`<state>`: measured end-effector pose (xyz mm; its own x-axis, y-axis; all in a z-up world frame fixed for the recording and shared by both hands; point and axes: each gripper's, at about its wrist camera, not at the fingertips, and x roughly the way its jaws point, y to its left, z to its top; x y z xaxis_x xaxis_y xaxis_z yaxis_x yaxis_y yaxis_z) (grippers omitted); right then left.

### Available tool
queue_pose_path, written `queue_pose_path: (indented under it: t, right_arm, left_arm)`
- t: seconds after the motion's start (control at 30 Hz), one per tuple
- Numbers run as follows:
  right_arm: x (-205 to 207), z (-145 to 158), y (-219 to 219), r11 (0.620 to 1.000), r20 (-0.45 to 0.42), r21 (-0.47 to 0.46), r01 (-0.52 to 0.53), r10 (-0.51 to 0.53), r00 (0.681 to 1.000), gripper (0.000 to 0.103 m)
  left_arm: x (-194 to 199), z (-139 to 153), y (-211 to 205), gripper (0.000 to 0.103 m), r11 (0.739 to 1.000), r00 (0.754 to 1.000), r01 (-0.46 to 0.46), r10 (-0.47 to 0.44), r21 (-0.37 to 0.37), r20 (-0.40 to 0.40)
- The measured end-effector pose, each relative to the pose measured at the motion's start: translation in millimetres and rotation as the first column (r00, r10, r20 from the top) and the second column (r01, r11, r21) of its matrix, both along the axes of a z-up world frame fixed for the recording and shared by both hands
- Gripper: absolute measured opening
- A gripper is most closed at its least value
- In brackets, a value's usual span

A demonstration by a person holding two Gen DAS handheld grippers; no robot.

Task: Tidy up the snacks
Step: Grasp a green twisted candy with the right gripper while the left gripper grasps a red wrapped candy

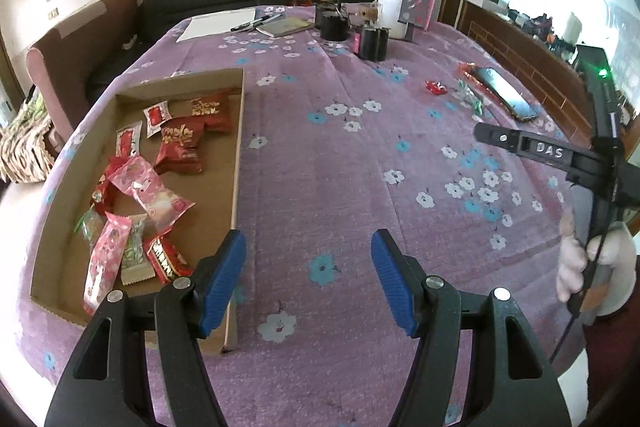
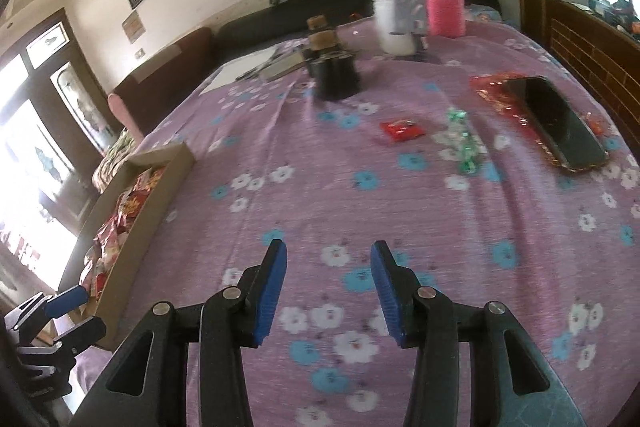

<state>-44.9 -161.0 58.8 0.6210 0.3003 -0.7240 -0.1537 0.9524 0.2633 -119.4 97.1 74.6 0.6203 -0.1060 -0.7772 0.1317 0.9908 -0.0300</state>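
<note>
A shallow cardboard tray [image 1: 238, 131] at the table's left holds several red, pink and green snack packets [image 1: 178, 143]; it also shows in the right wrist view [image 2: 152, 211]. A small red snack [image 1: 436, 87] and a green-wrapped snack [image 1: 470, 98] lie loose on the purple cloth, also seen in the right wrist view as the red snack [image 2: 402, 130] and green snack [image 2: 460, 139]. My left gripper [image 1: 308, 267] is open and empty just right of the tray's near corner. My right gripper [image 2: 328, 275] is open and empty over bare cloth, short of the loose snacks.
A phone [image 2: 556, 119] lies on red wrapping at the right. Black cylinders [image 2: 336, 73], a white cup [image 2: 390, 27], a pink bottle [image 2: 442, 3], a notebook, paper and pens stand at the far side. A sofa lies behind. The table edge runs along the right.
</note>
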Motion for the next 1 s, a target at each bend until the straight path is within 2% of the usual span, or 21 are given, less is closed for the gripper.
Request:
queue_pose_path:
  t: [0.27,0.5,0.6,0.7,0.9,1.0]
  right_arm:
    - [9.2,7.2,-36.0,0.998,0.012,0.0,0.065,-0.065,0.998,0.046]
    - [24.5,14.2,-64.3,0.993,0.018,0.001,0.12,-0.12,0.993,0.046]
    - [33.7,14.9,-79.6,0.988,0.015,0.01,0.155,-0.155,0.988,0.046]
    - [44.2,13.8,-94.1,0.979,0.01,0.028,0.2,-0.201,0.98,0.046]
    - [78.1,1.1,-108.1,0.961,-0.022,0.073,0.265,-0.264,0.964,0.047]
    - [98.1,-9.8,-98.2,0.966,-0.036,0.061,0.251,-0.249,0.968,0.047]
  left_arm:
    - [16.8,-0.2,-24.9,0.064,0.994,1.0,-0.012,0.012,0.105,0.001]
    - [31.3,-2.3,-37.6,0.064,0.988,1.0,-0.002,0.005,0.153,-0.015]
    - [36.5,-0.3,-38.7,0.064,0.992,1.0,0.017,-0.014,0.125,-0.024]
    - [43.6,5.4,-37.1,0.064,0.997,0.998,0.045,-0.043,0.057,-0.042]
    - [66.8,24.2,-46.4,0.064,0.994,0.994,0.107,-0.107,-0.017,-0.029]
    - [81.3,27.7,-58.6,0.064,0.991,0.991,0.134,-0.134,-0.002,-0.022]
